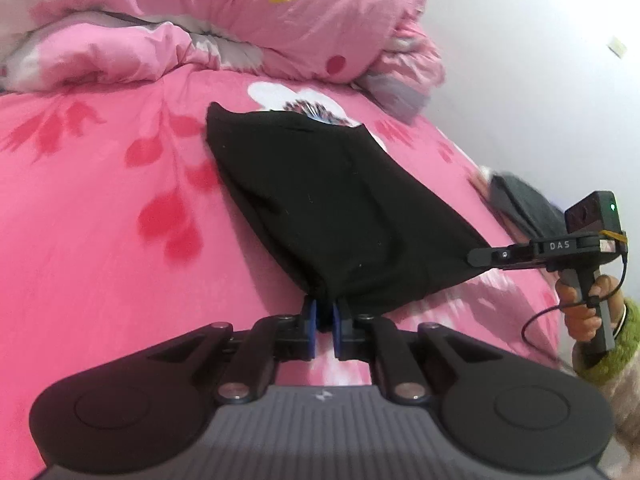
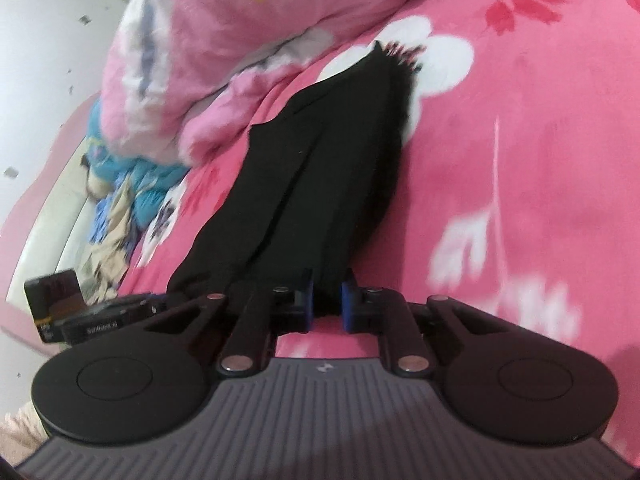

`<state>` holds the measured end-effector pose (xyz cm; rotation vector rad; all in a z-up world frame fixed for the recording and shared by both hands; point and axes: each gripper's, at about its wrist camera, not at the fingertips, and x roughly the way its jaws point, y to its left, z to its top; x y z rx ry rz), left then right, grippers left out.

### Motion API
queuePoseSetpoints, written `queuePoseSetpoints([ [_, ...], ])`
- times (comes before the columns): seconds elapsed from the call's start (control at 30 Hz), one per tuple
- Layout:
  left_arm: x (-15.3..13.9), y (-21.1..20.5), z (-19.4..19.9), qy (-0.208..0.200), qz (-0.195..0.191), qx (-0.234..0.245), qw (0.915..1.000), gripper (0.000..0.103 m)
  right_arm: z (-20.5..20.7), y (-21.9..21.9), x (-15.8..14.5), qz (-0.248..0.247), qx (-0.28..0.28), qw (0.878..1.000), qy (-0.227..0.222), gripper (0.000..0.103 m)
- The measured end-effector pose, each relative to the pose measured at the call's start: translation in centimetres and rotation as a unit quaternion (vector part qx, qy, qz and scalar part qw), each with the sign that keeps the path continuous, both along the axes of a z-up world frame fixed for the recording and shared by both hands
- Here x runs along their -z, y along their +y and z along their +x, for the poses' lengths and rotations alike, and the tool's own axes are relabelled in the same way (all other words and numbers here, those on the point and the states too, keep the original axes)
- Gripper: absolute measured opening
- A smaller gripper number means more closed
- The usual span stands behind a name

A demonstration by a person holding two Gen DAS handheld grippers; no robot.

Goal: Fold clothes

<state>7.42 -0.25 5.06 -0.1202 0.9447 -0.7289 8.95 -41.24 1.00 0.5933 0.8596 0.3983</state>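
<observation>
My left tongs sit at the bottom centre of the left view, blue pads pinched on a near corner of the black garment. From there the cloth runs up and away across the pink bed toward the middle of the frame. At the right edge I see my right tongs side-on, clamped on the garment's other near corner, with the hand on the handle below them. In the right view those tongs are bottom centre, closed on bunched black fabric, and the garment stretches in a narrow band toward the upper centre. A pink quilt is heaped beyond its far end. A blue bundle lies at the left of the right view.
</observation>
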Motion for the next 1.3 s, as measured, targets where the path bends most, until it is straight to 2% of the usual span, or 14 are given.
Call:
queuePoseSetpoints([
  [0.03,-0.3,0.9,-1.9,0.003,0.004,0.001,1.0000,0.001,-1.9,0.5,-0.1,0.005,-0.004,1.000,0.001,0.011],
  [0.17,0.5,4.6,-8.9,0.041,0.019,-0.011,0.9989,0.000,-10.0,2.8,0.5,0.023,-0.011,1.000,0.013,0.011],
  [0.3,2.7,6.9,-11.5,0.071,0.023,-0.036,0.9966,0.001,-15.9,4.3,2.8,0.058,-0.005,0.997,0.043,0.001],
  [0.37,2.4,7.4,-11.2,0.065,0.004,-0.047,0.9968,0.007,-17.5,4.6,3.9,0.045,0.016,0.998,0.051,0.000],
  [0.43,1.4,7.1,-10.3,0.038,0.011,-0.053,0.9978,0.025,-18.1,4.2,3.9,0.053,0.037,0.997,0.046,0.002],
  [0.47,0.9,6.8,-9.8,0.022,0.016,-0.054,0.9982,0.028,-18.2,4.0,3.5,0.054,0.045,0.997,0.043,0.004],
  [0.53,-0.1,5.7,-8.1,0.002,0.025,-0.052,0.9984,0.033,-18.3,3.9,1.8,0.017,0.058,0.998,0.015,0.008],
  [0.6,-0.9,3.7,-5.8,-0.020,0.030,-0.046,0.9983,0.041,-17.7,4.1,-0.2,-0.049,0.069,0.996,-0.026,0.019],
  [0.63,-1.3,2.6,-4.6,-0.033,0.033,-0.043,0.9980,0.048,-17.3,4.1,-1.0,-0.078,0.074,0.993,-0.045,0.030],
  [0.7,-1.8,0.0,-2.2,-0.062,0.044,-0.034,0.9965,0.055,-16.3,4.3,-2.4,-0.131,0.080,0.985,-0.083,0.035],
  [0.8,-1.2,-3.7,2.1,-0.087,0.065,-0.028,0.9937,0.055,-12.9,4.9,-3.6,-0.192,0.068,0.970,-0.129,0.045],
  [1.03,2.3,-7.9,9.0,-0.096,0.104,-0.048,0.9888,0.054,-3.5,6.2,-2.6,-0.254,0.030,0.954,-0.155,0.044],
  [1.23,4.9,-6.8,9.4,-0.100,0.092,-0.051,0.9895,0.056,-2.0,10.8,-0.5,-0.269,-0.144,0.936,-0.173,0.024],
  [1.3,5.1,-6.6,9.6,-0.100,0.086,-0.049,0.9900,0.056,-1.8,10.6,0.4,-0.287,-0.174,0.928,-0.164,0.019],
])
